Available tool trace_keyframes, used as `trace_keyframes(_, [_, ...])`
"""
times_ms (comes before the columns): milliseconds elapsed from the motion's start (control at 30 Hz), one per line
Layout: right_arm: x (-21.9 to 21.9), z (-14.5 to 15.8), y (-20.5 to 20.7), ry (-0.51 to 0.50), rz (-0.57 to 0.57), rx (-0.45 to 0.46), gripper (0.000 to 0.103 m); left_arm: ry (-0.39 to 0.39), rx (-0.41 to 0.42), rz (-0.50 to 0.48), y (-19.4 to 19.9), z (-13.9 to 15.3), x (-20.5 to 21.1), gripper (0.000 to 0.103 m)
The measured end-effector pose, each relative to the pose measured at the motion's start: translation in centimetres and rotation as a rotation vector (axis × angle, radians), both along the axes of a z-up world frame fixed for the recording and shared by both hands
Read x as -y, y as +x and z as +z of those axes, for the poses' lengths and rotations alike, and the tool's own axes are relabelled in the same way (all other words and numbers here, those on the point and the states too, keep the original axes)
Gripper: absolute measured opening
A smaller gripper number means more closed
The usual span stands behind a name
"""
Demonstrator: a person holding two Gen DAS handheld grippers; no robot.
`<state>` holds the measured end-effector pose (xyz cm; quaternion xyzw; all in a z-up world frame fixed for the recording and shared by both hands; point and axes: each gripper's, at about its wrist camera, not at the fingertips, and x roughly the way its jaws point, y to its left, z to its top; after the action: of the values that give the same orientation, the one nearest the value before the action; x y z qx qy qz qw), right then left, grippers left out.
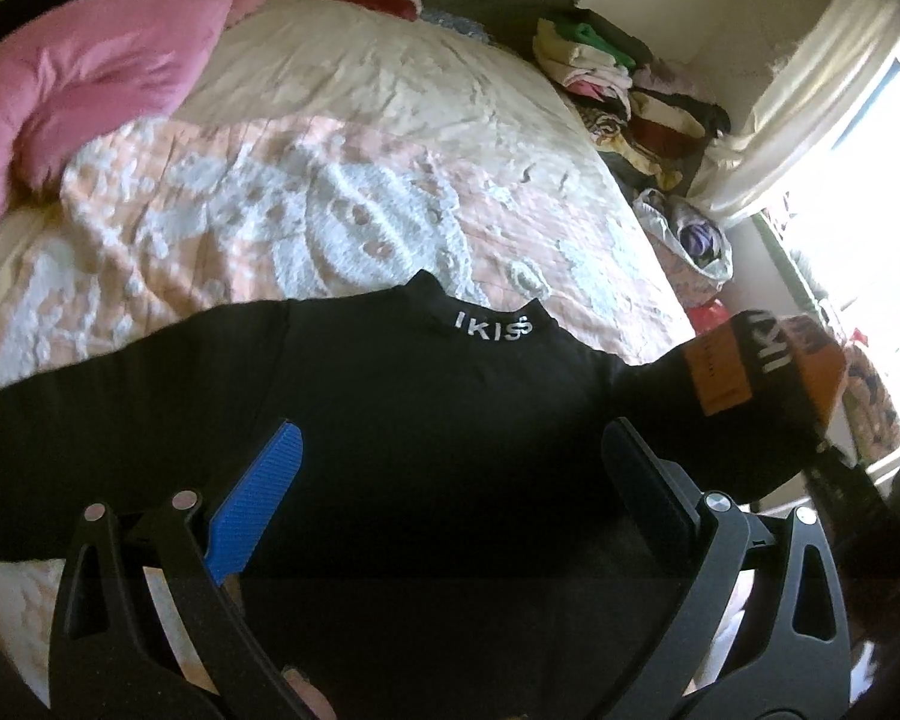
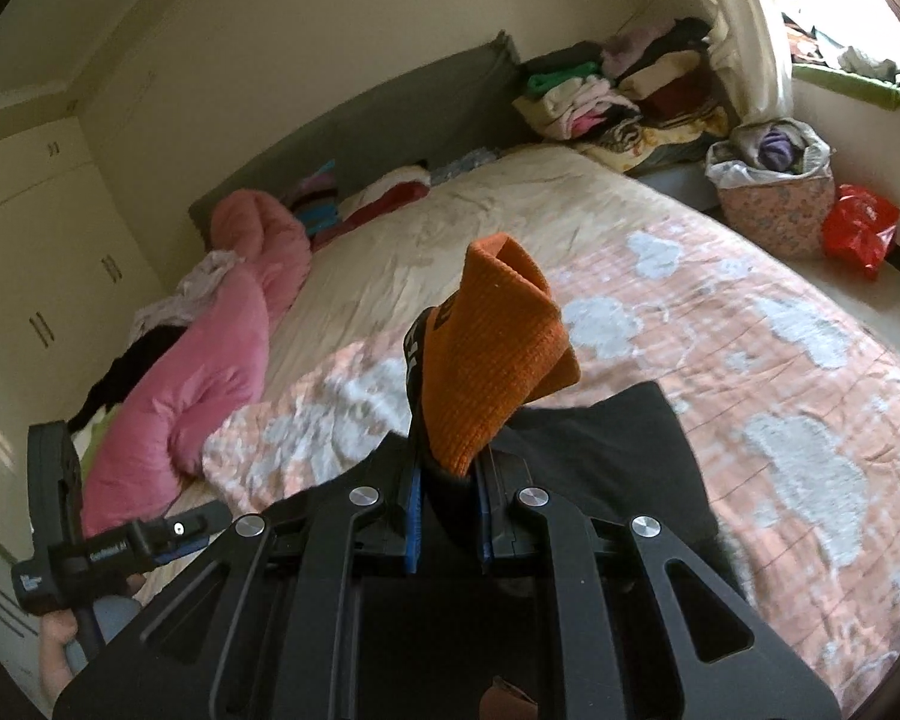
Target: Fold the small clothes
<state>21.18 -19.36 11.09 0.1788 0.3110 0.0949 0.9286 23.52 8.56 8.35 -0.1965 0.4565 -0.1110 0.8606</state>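
Black fabric fills the space under my left gripper (image 1: 450, 480), whose jaws stand wide apart over the black top (image 1: 390, 408) spread on the bed; nothing is pinched there. My right gripper (image 2: 447, 468) is clamped on the top's orange cuff (image 2: 492, 348), which sticks up between the pads. I see the bed (image 2: 750, 360) covered by a peach and white patterned quilt (image 1: 270, 198), with a pink duvet (image 2: 222, 360) bunched along one side. Folded clothes (image 2: 618, 96) are piled past the grey headboard (image 2: 390, 120), beside a bright window (image 1: 870, 180). Cream wardrobe doors (image 2: 30, 240) line the wall.
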Motion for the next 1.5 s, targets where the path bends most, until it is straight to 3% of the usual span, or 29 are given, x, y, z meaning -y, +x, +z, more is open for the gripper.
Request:
trace_keyframes(300, [-4.1, -2.3, 1.4, -0.026, 0.085, -0.046, 0.013, -0.035, -0.041, 0.058, 0.3, -2.2, -2.7, 0.094])
trace_keyframes(733, [-7.6, -7.4, 2.7, -0.025, 0.156, -0.150, 0.015, 0.021, -0.055, 0.081, -0.2, -3.5, -3.8, 0.094])
trace_keyframes(1000, [-8.8, -8.6, 1.6, 0.052, 0.239, -0.159, 0.041, 0.044, -0.066, 0.084, 0.2, -4.5, -4.1, 0.094])
trace_keyframes(1200, [-7.1, -8.3, 0.7, 0.025, 0.240, -0.146, 0.044, 0.035, -0.089, 0.071, 0.5, -5.9, -3.6, 0.093])
trace_keyframes(1267, [-6.2, -8.6, 0.8, -0.015, 0.213, -0.157, 0.044, 0.014, -0.102, 0.048, 0.7, -6.7, -3.2, 0.087])
trace_keyframes(1333, [-5.3, -9.1, 1.0, -0.032, 0.198, -0.173, 0.044, -0.015, -0.114, 0.035, 0.6, -7.4, -3.0, 0.069])
trace_keyframes(1367, [-4.7, -9.5, 1.0, -0.041, 0.185, -0.182, 0.044, -0.017, -0.137, 0.027, 0.7, -8.2, -2.7, 0.066])
trace_keyframes(1500, [-3.2, -10.4, 0.8, -0.049, 0.160, -0.201, 0.044, 0.020, -0.181, -0.003, 0.7, -10.1, -1.5, 0.065])
